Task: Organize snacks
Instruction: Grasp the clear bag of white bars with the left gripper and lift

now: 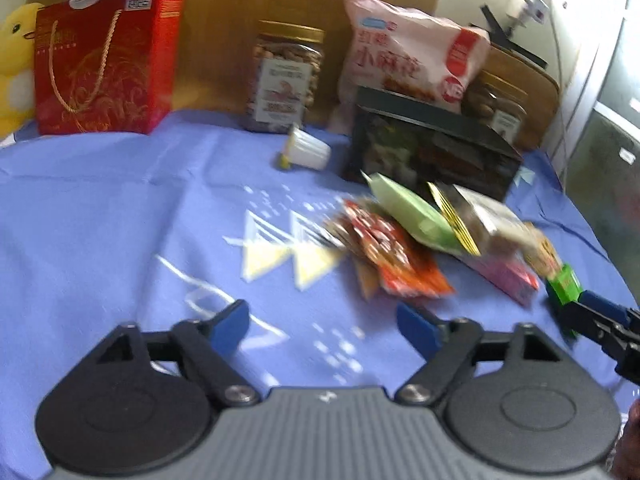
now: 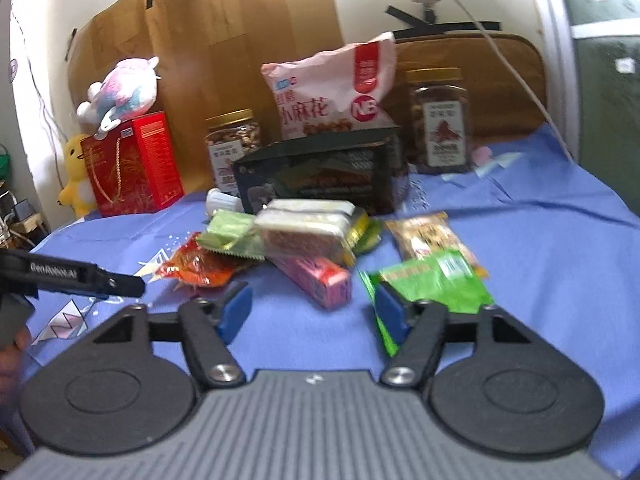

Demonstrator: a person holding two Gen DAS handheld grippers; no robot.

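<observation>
A heap of small snack packets lies on the blue cloth in front of a dark box [image 1: 432, 148] [image 2: 320, 176]: a red-orange packet [image 1: 396, 256] [image 2: 200, 266], a light green one [image 1: 412, 212] [image 2: 232, 234], a pink bar [image 1: 504, 276] [image 2: 316, 280], a clear-wrapped pack [image 2: 304, 228] and a brown packet [image 2: 428, 238]. My left gripper [image 1: 322, 326] is open and empty, low over the cloth left of the heap. My right gripper [image 2: 310, 312] is open; a bright green packet [image 2: 436, 280] [image 1: 564, 284] lies against its right finger [image 2: 390, 312].
Along the back stand a red gift box [image 1: 108, 64] [image 2: 132, 164], two nut jars [image 1: 286, 76] [image 2: 440, 120], a large pink snack bag [image 1: 412, 48] [image 2: 336, 88], and plush toys [image 2: 120, 92]. A small white cup [image 1: 306, 148] lies on its side. The cloth's edge [image 2: 624, 420] drops off at right.
</observation>
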